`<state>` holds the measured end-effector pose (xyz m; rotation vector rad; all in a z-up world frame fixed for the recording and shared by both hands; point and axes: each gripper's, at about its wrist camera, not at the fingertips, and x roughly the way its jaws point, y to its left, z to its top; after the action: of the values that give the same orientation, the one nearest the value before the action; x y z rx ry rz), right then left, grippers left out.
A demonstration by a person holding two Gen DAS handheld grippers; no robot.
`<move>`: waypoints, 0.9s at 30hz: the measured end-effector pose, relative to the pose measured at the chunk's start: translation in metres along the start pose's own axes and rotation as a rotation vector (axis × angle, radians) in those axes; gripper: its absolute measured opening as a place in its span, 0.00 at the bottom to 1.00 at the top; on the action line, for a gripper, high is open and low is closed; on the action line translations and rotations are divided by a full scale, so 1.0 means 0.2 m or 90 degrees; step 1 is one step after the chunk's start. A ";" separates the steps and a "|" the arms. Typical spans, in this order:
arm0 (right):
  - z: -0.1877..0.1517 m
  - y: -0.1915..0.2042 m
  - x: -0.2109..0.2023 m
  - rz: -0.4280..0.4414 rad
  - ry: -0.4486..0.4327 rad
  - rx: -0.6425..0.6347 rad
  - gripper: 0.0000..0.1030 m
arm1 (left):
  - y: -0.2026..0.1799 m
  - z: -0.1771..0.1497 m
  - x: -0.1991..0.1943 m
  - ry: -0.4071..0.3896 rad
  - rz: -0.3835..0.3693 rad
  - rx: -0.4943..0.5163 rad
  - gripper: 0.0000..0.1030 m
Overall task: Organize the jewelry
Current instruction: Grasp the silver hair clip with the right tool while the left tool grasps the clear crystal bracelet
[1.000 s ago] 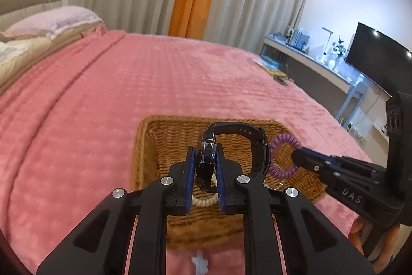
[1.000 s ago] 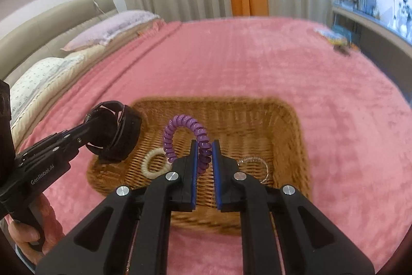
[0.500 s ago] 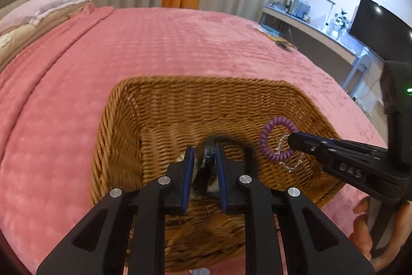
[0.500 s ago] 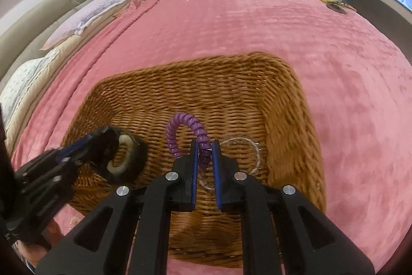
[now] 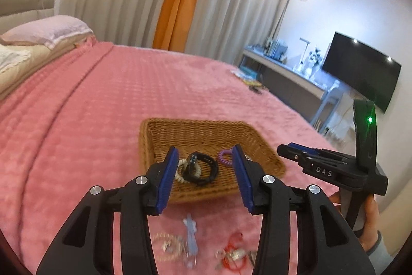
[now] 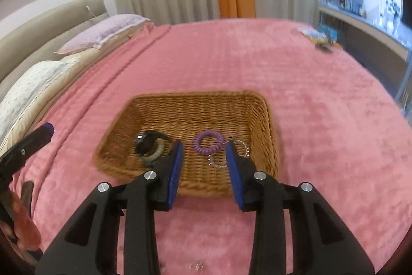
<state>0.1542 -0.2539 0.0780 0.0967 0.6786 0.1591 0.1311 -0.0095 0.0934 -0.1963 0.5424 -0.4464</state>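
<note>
A wicker basket (image 5: 164, 135) (image 6: 265, 125) sits on the pink bedspread. In it lie a black watch (image 5: 203, 169) (image 6: 145, 143) over a cream bead bracelet (image 5: 181, 173) (image 6: 157, 152), a purple coil bracelet (image 5: 224, 157) (image 6: 208, 142) and a thin silver chain bracelet (image 6: 240, 147). My left gripper (image 5: 206, 166) is open and empty, held above the basket's near edge. My right gripper (image 6: 204, 157) (image 5: 288, 150) is open and empty, just above the basket's near side.
Loose jewelry lies on the bedspread in front of the basket: a clear bead bracelet (image 5: 167, 245), a pale blue clip (image 5: 190, 231) and a red cord piece (image 5: 231, 253). Pillows (image 6: 103, 30) are at the far left. A desk (image 5: 283, 68) and TV (image 5: 360, 71) stand at the right.
Both grippers have opened and let go: the watch and the purple coil bracelet now lie in the basket. Both grippers have pulled back and up from the basket.
</note>
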 end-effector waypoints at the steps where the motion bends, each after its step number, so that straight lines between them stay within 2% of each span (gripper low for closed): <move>1: -0.02 0.02 -0.05 0.003 -0.006 -0.005 0.30 | 0.00 -0.02 -0.06 -0.006 -0.002 -0.003 0.41; 4: -0.10 0.07 -0.17 -0.005 -0.018 -0.024 0.30 | 0.01 -0.09 -0.18 -0.015 0.003 -0.012 0.42; 8: -0.23 0.11 -0.24 -0.014 -0.017 -0.042 0.30 | 0.07 -0.21 -0.25 -0.002 0.017 -0.035 0.42; 13: -0.45 0.15 -0.23 0.006 0.025 -0.038 0.30 | 0.18 -0.37 -0.26 0.030 0.029 -0.078 0.42; 19: -0.67 0.22 -0.09 0.026 0.091 -0.019 0.30 | 0.29 -0.49 -0.16 0.079 0.050 -0.100 0.42; 27: -0.77 0.27 0.02 0.025 0.124 -0.007 0.30 | 0.34 -0.53 0.07 0.155 0.067 -0.102 0.42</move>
<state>0.0529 -0.1937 -0.0356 0.0845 0.8695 0.2118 0.1092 0.0385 -0.0220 -0.2675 0.8240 -0.3261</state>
